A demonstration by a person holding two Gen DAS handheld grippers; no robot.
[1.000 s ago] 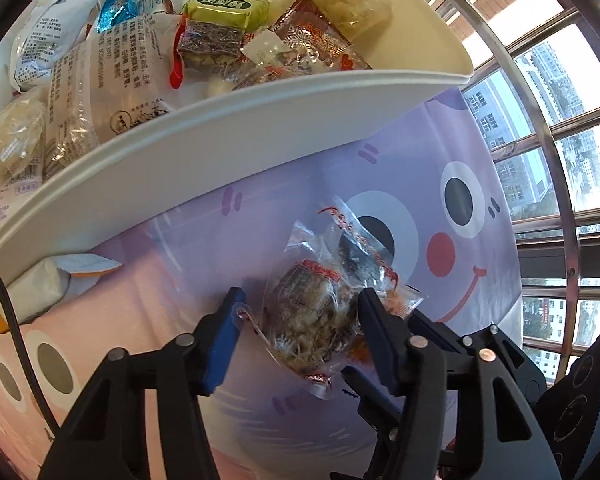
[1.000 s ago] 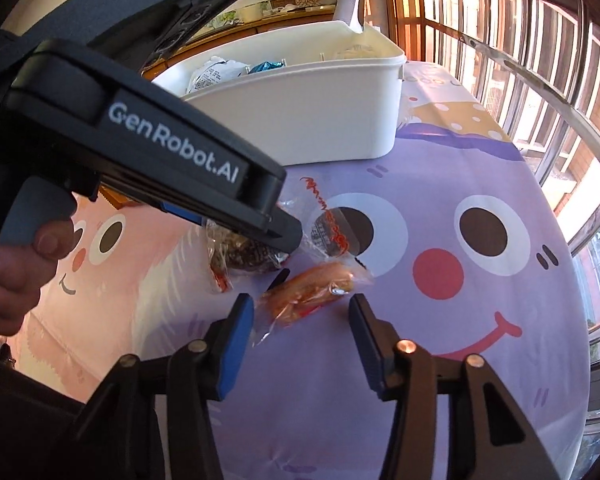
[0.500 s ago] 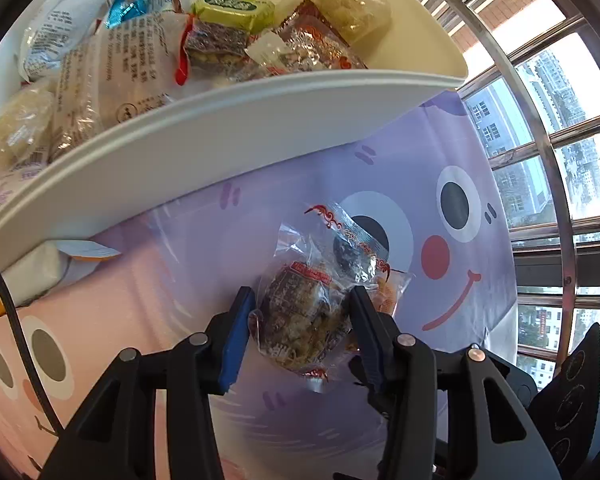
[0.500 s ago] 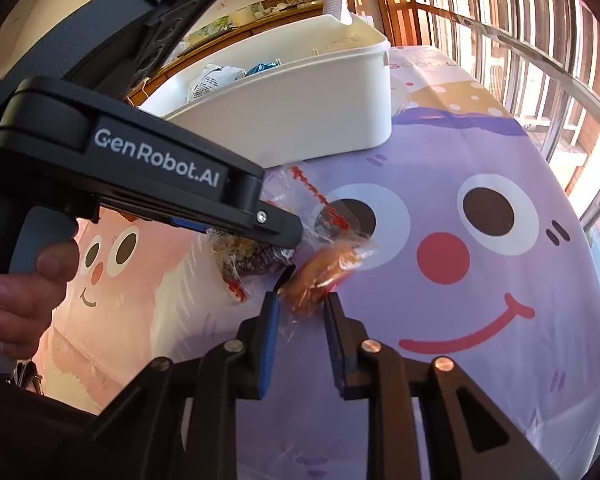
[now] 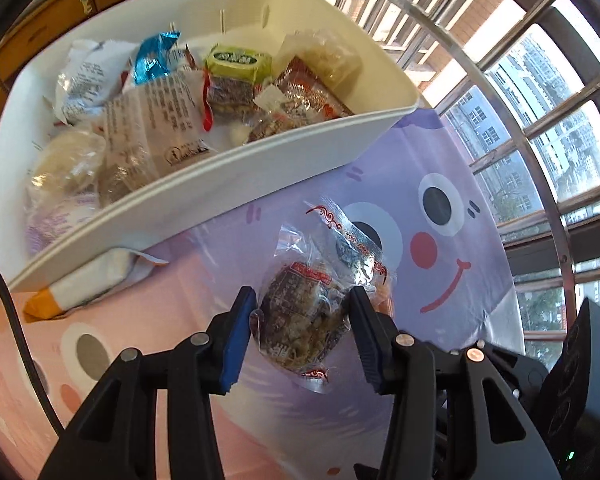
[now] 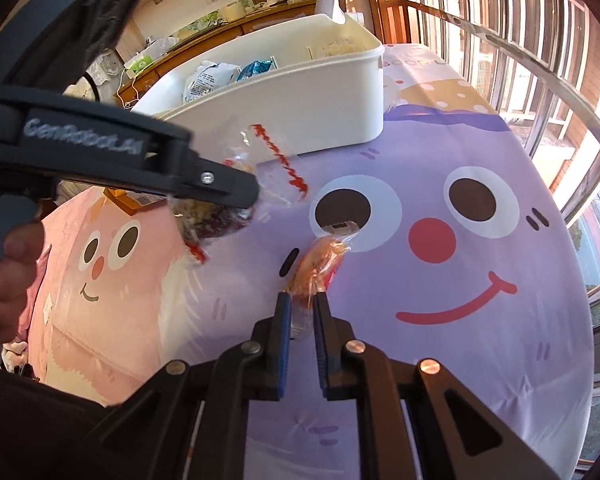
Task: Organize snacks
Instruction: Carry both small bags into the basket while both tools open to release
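In the left wrist view my left gripper (image 5: pixel 300 298) is shut on a brown nut-bar snack (image 5: pixel 300 320) in a clear wrapper, held above the cloth. The right wrist view shows that same left gripper (image 6: pixel 236 196) with the snack (image 6: pixel 212 220) hanging from it. My right gripper (image 6: pixel 302 302) points down at an orange snack packet (image 6: pixel 320 260) lying on the purple cloth. Its jaws are closing and pinch the packet's near end. The white bin (image 5: pixel 220 188) (image 6: pixel 300 100), holding several wrapped snacks, stands behind both.
An orange-and-white packet (image 5: pixel 80 288) (image 6: pixel 120 198) lies against the bin's near wall. The cartoon-face tablecloth (image 6: pixel 480 320) covers the table. A metal window railing (image 5: pixel 540 184) curves along the right edge. A person's hand (image 6: pixel 4 264) grips the left tool's handle.
My left gripper closed on the brown snack and lifted it off the cloth toward the bin. My right gripper's jaws narrowed from wide apart to pinching the orange packet.
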